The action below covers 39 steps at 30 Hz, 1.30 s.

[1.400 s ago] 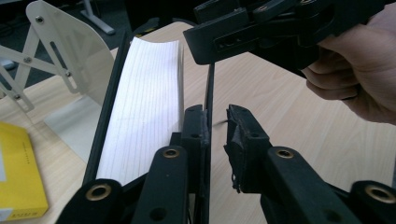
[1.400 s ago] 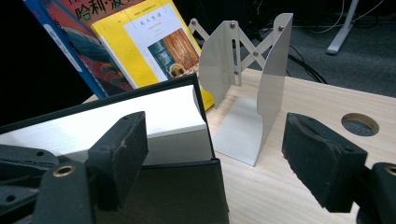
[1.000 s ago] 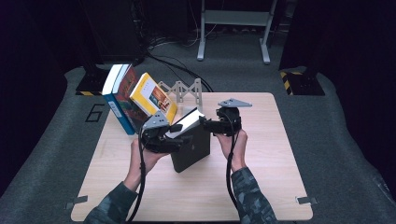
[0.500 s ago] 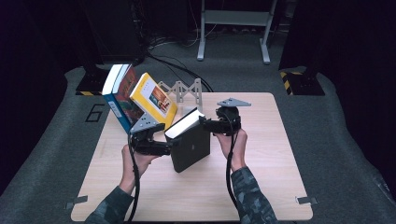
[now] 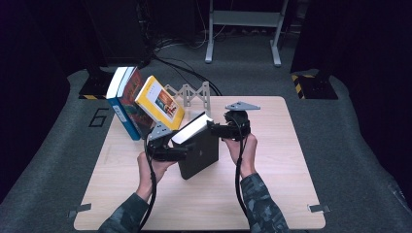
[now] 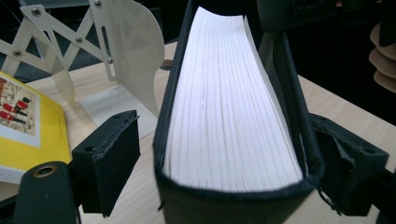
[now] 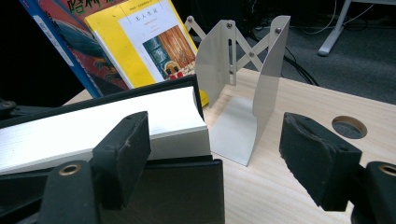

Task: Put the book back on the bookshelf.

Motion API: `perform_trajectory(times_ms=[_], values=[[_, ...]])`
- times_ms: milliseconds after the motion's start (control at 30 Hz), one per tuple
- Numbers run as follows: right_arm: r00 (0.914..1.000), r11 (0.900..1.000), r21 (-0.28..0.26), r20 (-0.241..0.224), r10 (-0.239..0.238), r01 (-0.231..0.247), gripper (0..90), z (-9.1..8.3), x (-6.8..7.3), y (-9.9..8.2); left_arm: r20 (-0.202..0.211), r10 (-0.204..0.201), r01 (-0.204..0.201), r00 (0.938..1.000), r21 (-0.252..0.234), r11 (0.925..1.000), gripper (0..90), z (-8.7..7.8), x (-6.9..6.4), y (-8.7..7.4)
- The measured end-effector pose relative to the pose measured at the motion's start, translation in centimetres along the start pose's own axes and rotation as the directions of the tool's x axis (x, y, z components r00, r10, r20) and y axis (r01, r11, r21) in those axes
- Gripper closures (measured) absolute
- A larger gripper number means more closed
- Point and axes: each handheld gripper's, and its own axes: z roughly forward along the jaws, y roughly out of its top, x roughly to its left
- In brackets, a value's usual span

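A thick black book stands tilted on the table, its white page edge facing up and to the left. My left gripper comes at it from the left. In the left gripper view the book lies between the jaws of my left gripper. These jaws have just been closing a little, but the left pad is still clear of the cover. My right gripper is at the book's upper right corner. My right gripper stands wide, one pad in front of the book, the other over bare table.
A yellow book leans on red and blue books at the back left. A grey folding metal bookend stands just behind the black book. The wooden table has a round hole near the right gripper.
My left gripper has let go of the black book, drawn back to the left and sunk lower along its edge. The right gripper and the book have kept still.
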Motion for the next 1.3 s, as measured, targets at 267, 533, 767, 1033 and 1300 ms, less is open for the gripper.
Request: perform_trajectory(times_ms=[267, 533, 767, 1033, 1300], values=[[0.9999, 0.9996, -0.024, -0.001, 0.014, -0.014, 14.7, -0.7, -0.6, -0.3, 0.005, 0.011, -0.011, 0.9999, -0.016, 0.9998, 38.8, 0.6, -0.5, -0.2], [0.9990, 0.9988, -0.039, 0.029, 0.033, -0.031, 13.3, -3.4, -2.2, -2.4, -0.001, 0.045, -0.045, 0.9990, -0.010, 0.9990, 43.1, 0.5, -0.1, -0.1], [0.9935, 0.9906, 0.080, 0.037, 0.108, -0.110, 13.3, -2.9, -5.1, -8.9, 0.018, 0.056, -0.056, 0.9983, 0.015, 0.9983, 46.2, 0.4, 0.0, 0.2], [0.9817, 0.9694, 0.185, 0.131, 0.139, -0.162, 10.1, -2.6, -7.8, -16.1, 0.060, 0.056, -0.059, 0.9967, 0.055, 0.9968, 43.8, 0.4, 0.4, 1.0], [0.9778, 0.9636, 0.225, 0.182, 0.105, -0.145, 7.5, -2.4, -8.8, -19.6, 0.096, 0.073, -0.082, 0.9927, 0.102, 0.9914, 42.1, 0.8, 0.6, 2.4]])
